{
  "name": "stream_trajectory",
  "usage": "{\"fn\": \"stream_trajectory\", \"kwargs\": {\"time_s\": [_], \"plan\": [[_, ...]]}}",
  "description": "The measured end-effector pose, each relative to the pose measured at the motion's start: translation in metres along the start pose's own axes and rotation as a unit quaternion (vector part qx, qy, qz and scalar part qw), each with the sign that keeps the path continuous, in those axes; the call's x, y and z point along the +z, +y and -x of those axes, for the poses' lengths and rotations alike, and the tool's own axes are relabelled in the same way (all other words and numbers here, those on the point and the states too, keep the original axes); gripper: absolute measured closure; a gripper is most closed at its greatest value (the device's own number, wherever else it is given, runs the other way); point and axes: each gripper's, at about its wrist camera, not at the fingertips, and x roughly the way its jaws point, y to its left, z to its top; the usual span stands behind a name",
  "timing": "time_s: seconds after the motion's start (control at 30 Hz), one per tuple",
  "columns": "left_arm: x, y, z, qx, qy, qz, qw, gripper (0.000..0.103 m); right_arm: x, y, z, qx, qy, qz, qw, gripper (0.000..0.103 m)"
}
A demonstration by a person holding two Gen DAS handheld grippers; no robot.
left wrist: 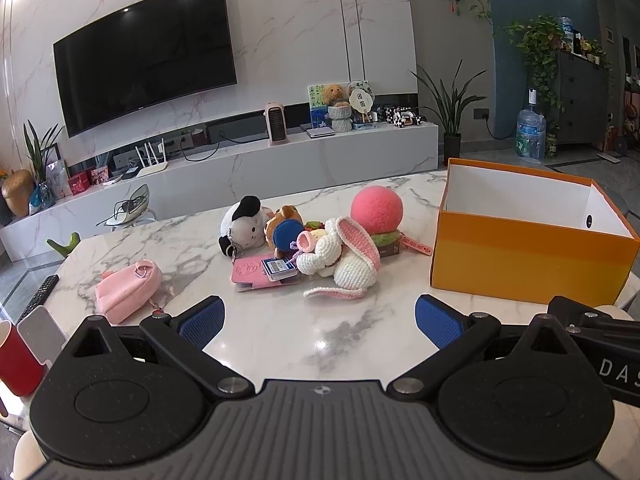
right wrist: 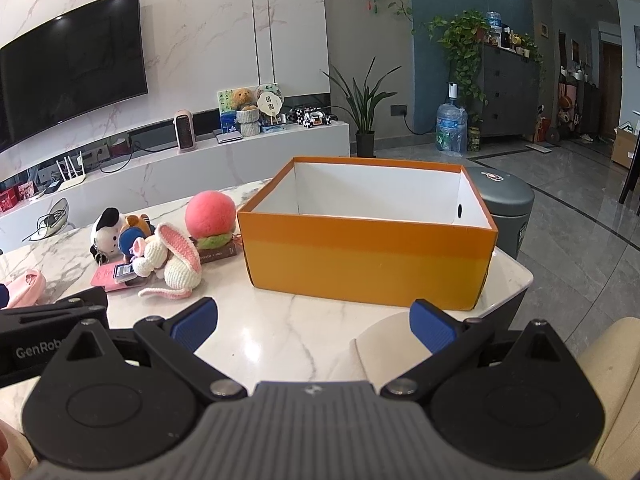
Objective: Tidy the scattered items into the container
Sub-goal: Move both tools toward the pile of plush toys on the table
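An open orange box point(left wrist: 524, 256) point(right wrist: 368, 264) with a white inside stands on the right of the marble table point(left wrist: 320, 340). Left of it lies a heap of toys: a pink felt ball point(left wrist: 376, 204) point(right wrist: 210, 214), a white crocheted rabbit point(left wrist: 348, 260) point(right wrist: 172, 260), a panda plush point(left wrist: 244, 224) point(right wrist: 106, 232), a brown bear plush point(left wrist: 284, 226) and a pink card case point(left wrist: 256, 276). A pink pouch point(left wrist: 128, 290) lies apart at the left. My left gripper point(left wrist: 320, 320) is open near the heap. My right gripper point(right wrist: 314, 322) is open before the box. Both hold nothing.
A red cup point(left wrist: 16, 356) and a remote point(left wrist: 38, 298) sit at the table's left edge. A grey bin point(right wrist: 508, 208) stands behind the box, off the table. Beyond the table are a TV console point(left wrist: 280, 160) and floor.
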Motion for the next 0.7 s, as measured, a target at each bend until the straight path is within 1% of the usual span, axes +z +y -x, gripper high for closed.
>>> {"fn": "stream_trajectory", "kwargs": {"time_s": [0.2, 0.33, 0.7], "plan": [[-0.001, 0.003, -0.001, 0.001, 0.001, 0.009, 1.0000, 0.000, -0.001, 0.001, -0.003, 0.001, 0.005, 0.002, 1.000, 0.000], [-0.003, 0.005, -0.003, -0.004, -0.003, 0.007, 1.0000, 0.000, -0.002, 0.003, -0.006, 0.002, 0.010, 0.003, 1.000, 0.000], [-0.011, 0.010, -0.019, -0.002, 0.020, 0.009, 0.9998, 0.000, -0.008, 0.012, -0.026, 0.005, 0.037, 0.012, 0.999, 0.000]]}}
